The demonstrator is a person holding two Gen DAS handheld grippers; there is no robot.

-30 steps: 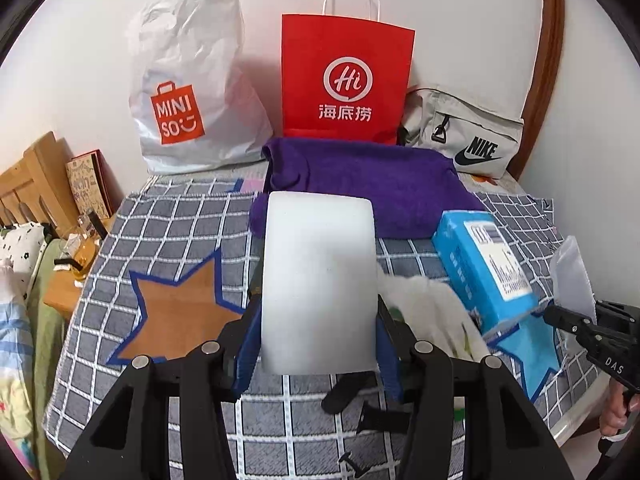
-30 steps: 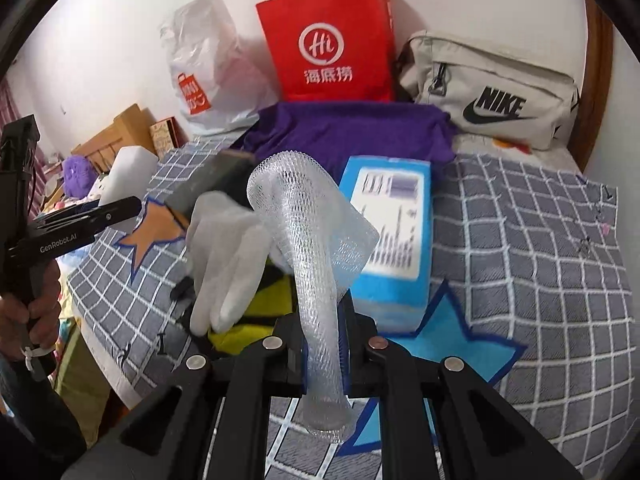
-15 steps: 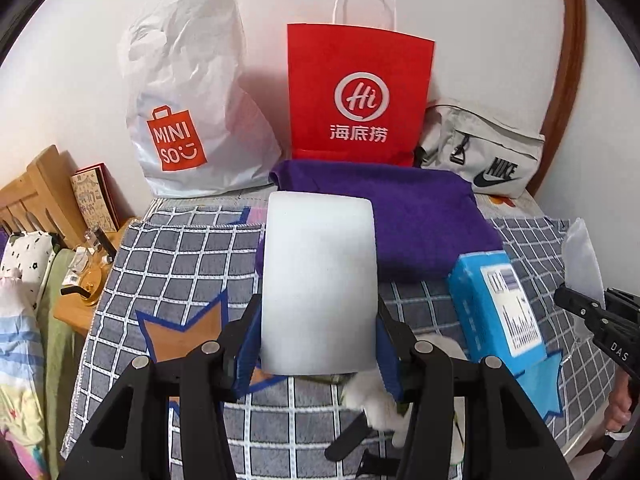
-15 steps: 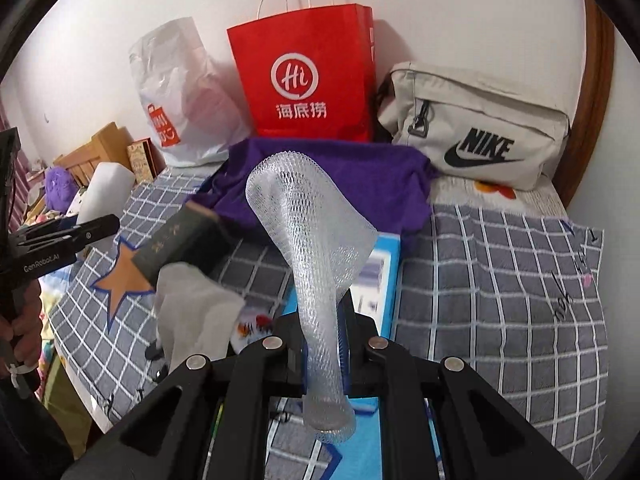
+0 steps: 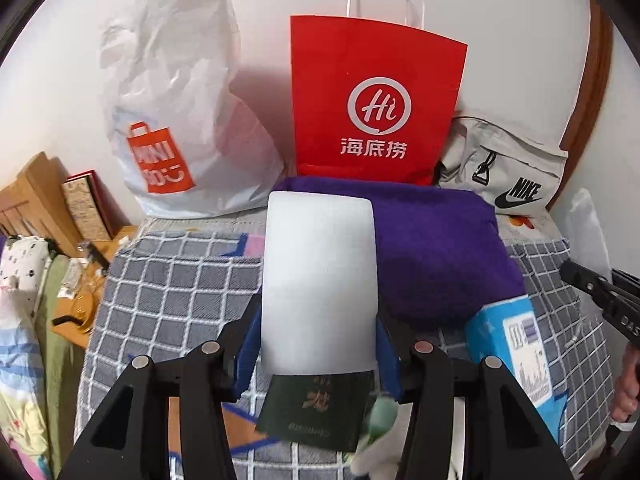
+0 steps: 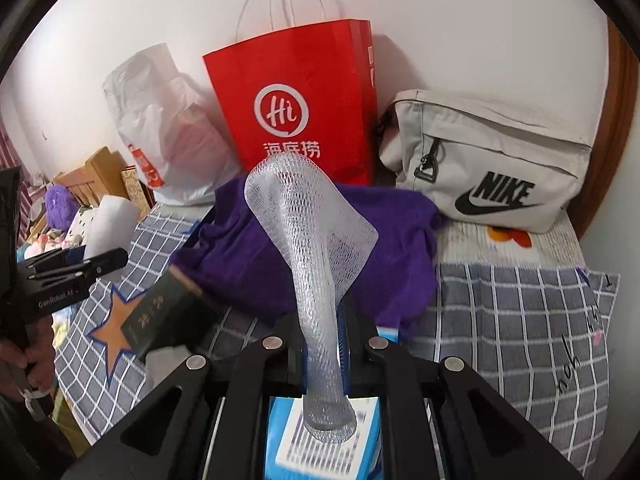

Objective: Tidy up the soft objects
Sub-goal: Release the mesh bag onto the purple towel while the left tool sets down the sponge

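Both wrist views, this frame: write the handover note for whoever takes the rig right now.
Left gripper: shut on the white foam block, held above the checked blanket.
Right gripper: shut on the white foam net sleeve, its top flopping over.
Along the wall: white Miniso bag, red paper bag, grey Nike pouch. Purple towel lies in front of them; blue tissue pack and dark green booklet lie nearer.
Done: both soft items picked up.
Left: place them; the destination isn't evident.
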